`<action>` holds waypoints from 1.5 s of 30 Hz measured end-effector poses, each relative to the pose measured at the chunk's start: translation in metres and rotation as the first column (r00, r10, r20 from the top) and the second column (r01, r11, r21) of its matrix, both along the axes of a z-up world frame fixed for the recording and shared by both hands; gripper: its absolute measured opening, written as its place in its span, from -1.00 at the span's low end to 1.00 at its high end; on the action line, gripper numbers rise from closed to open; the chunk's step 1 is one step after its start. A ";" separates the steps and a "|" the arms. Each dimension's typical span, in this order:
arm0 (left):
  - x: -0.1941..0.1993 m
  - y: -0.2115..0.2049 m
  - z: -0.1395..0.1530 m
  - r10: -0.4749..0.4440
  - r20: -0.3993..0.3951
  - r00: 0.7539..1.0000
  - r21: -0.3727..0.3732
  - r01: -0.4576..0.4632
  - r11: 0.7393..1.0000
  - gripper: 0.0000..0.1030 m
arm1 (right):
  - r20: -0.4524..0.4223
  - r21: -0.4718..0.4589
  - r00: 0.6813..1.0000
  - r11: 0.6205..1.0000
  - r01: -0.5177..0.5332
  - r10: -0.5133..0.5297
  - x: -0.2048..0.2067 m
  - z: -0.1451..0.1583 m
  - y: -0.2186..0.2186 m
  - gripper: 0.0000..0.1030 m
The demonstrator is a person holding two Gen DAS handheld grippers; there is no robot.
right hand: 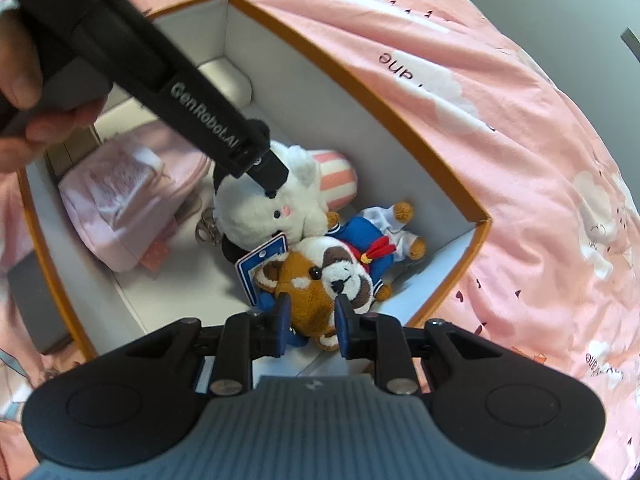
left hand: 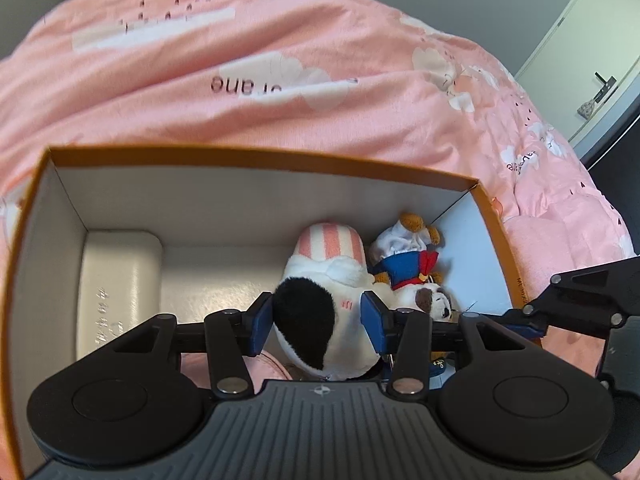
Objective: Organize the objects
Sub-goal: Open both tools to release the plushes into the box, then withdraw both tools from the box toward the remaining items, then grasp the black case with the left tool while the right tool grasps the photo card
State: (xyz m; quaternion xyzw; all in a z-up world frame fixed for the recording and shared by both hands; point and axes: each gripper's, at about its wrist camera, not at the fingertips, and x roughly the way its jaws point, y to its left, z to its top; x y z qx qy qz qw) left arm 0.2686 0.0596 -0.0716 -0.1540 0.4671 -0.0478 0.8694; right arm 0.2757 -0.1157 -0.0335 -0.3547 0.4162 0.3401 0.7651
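An orange-rimmed box (left hand: pixel 256 156) (right hand: pixel 384 108) sits on a pink bedspread. Inside lie a white plush with black ears and pink-striped bottom (left hand: pixel 316 292) (right hand: pixel 272 208) and a brown-and-white dog plush in a blue sailor suit (left hand: pixel 404 264) (right hand: pixel 320 284). My left gripper (left hand: pixel 316 322) has its blue pads on either side of the white plush's head, touching it. My right gripper (right hand: pixel 310 322) has its pads around the dog plush's head inside the box. The left gripper's black body crosses the right wrist view (right hand: pixel 192 96).
A white case (left hand: pixel 116 280) lies at the box's left end. A pink pouch (right hand: pixel 128 200) and a metal keyring clip (right hand: pixel 206 230) lie in the box. The pink bedspread (left hand: pixel 280 60) surrounds the box. A door (left hand: pixel 592 40) stands at far right.
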 end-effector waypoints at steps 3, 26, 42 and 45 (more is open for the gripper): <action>-0.012 0.000 0.014 -0.001 0.046 0.999 0.024 0.000 1.000 0.10 | 0.011 0.026 1.000 1.000 0.017 -0.017 0.002 0.005 -0.002 -0.54; -0.183 0.002 0.046 0.014 0.126 0.992 -0.087 -0.003 0.996 0.39 | -0.303 0.513 0.903 0.746 0.425 -0.305 -0.120 0.027 -0.061 -0.02; -0.169 0.036 -0.040 0.161 -0.167 0.973 -0.232 -0.198 0.952 0.53 | -0.575 0.311 0.721 0.712 0.630 -0.387 -0.107 -0.066 -0.057 0.12; -0.165 0.039 -0.050 0.171 -0.197 0.965 -0.267 -0.221 0.938 0.53 | -0.606 0.290 0.695 0.706 0.646 -0.387 -0.104 -0.077 -0.056 0.12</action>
